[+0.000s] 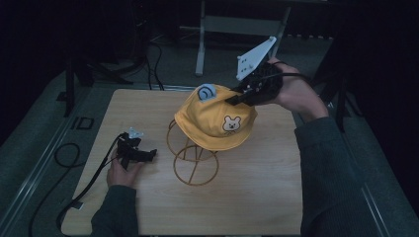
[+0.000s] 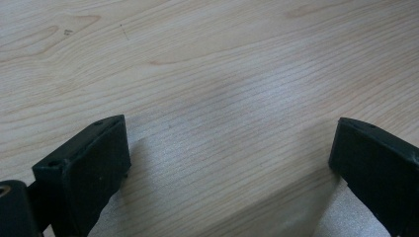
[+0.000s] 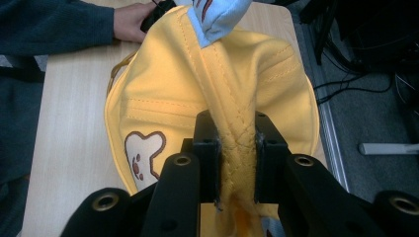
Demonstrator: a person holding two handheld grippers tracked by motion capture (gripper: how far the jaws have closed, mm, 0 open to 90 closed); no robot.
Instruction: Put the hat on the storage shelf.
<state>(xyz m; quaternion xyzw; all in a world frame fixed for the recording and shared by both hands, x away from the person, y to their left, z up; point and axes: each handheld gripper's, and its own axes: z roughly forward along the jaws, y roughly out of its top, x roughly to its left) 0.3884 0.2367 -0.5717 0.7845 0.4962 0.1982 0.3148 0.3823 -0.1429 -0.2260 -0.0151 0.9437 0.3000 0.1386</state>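
My yellow hat (image 1: 217, 118) shows a white bear face outlined in brown and a pale blue ear (image 1: 206, 92). The wire stand (image 1: 192, 163) is gold, my 2 grippers' jaws black, the table (image 1: 257, 187) light wood-grain.

Wire stand's (image 1: 192, 165) top hidden under the yellow hat (image 1: 217, 118).

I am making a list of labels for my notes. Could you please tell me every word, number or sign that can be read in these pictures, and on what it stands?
"ID": on the dark floor left of the table.
The yellow hat bears no words, only a bear face picture and a blue ear with a swirl.
No text can be read on the right gripper, shut on the hat, or the left gripper.
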